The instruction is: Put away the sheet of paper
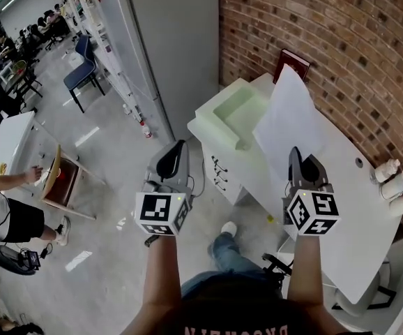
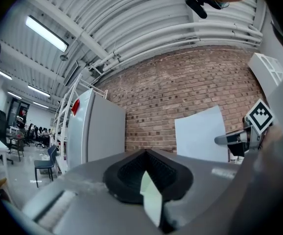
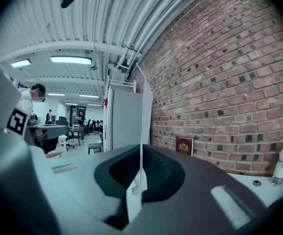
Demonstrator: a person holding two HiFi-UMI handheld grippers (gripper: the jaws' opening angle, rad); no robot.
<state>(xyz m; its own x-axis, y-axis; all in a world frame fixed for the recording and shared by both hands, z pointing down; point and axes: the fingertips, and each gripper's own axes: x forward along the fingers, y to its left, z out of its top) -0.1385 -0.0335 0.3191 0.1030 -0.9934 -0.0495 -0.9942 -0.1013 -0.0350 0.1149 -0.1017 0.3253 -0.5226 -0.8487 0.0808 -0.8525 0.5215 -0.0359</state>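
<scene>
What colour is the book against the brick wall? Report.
The book is dark red with a gold emblem, clearest in the right gripper view.

1. Bright, even light from ceiling strip lights (image 2: 46, 33); shadows faint.
2. Gripper views: strong fisheye, black corners.
3. Left gripper (image 2: 146, 152) and right gripper (image 3: 141, 149) blurred close up; sheet of paper (image 1: 289, 117) evenly lit.

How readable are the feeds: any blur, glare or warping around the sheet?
Head view: evenly lit, sharp, brick wall bowed by the lens. Right gripper view: fisheye, dark corners; the sheet of paper shows edge-on as a thin line, jaws soft up close. Left gripper view: same dark rim, ceiling light blown out.
</scene>
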